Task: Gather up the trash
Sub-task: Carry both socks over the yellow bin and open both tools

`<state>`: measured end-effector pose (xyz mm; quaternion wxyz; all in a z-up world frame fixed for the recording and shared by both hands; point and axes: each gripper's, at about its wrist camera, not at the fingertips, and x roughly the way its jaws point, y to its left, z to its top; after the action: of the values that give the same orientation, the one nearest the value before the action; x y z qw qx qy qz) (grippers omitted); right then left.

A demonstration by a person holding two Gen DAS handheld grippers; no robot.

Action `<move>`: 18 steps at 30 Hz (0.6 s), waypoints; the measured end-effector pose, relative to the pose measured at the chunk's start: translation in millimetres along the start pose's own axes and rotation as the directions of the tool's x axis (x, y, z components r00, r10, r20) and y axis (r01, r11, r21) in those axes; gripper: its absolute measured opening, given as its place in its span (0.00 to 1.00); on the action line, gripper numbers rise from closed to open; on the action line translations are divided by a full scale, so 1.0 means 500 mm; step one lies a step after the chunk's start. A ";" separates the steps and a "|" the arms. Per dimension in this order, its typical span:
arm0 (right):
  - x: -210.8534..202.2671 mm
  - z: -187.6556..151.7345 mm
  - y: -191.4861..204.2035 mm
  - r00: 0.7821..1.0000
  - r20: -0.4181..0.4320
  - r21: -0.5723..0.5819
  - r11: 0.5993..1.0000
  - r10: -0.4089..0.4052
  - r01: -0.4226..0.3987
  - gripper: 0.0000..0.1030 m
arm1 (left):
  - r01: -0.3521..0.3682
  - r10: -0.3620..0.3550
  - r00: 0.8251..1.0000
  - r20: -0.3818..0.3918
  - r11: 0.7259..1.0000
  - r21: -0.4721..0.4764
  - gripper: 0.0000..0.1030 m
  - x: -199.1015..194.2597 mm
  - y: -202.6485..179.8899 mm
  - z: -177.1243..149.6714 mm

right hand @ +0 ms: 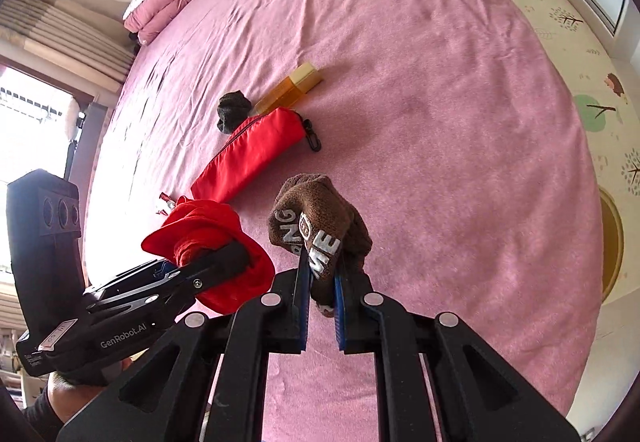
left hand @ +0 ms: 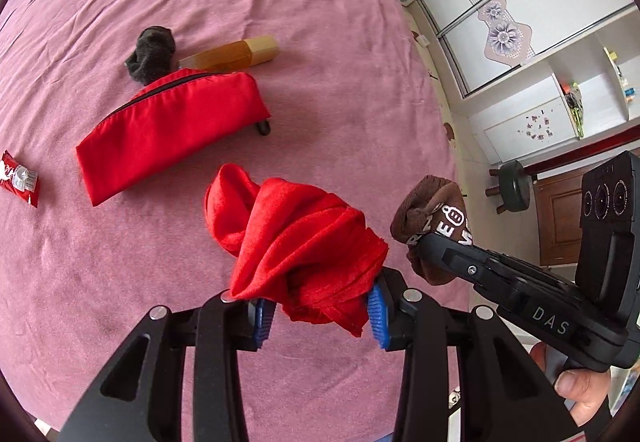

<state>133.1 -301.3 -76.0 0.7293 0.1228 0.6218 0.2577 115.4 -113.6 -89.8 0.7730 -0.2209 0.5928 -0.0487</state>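
Items on pink bedspread: red zip pouch, black sock ball, amber bottle, red wrapper. Left gripper clamped red cloth; right gripper pinched brown sock; both raised above bed, white wardrobe beside.

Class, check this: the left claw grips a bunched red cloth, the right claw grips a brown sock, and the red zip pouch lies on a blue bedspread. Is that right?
One detail is wrong: the bedspread is pink, not blue, as the right wrist view shows. The left claw does grip the red cloth, the right claw the brown sock, and the red zip pouch lies there.
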 end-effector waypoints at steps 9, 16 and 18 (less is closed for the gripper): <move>-0.135 -0.047 -0.169 0.995 0.087 0.118 0.992 -0.050 0.040 0.09 | 0.041 -0.033 0.998 -0.051 0.988 0.150 0.38 0.047 -0.198 -0.028; -0.220 -0.086 -0.312 0.986 0.142 0.227 0.972 -0.090 0.056 0.10 | 0.079 -0.050 0.992 -0.112 0.958 0.274 0.38 0.117 -0.357 -0.051; -0.243 -0.097 -0.352 0.983 0.154 0.260 0.964 -0.102 0.059 0.10 | 0.090 -0.051 0.990 -0.133 0.948 0.304 0.38 0.140 -0.399 -0.056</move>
<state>114.1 -519.8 -71.1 0.7668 0.2109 0.5912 0.1348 147.0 -324.4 -78.3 0.7577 -0.1146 0.6162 -0.1821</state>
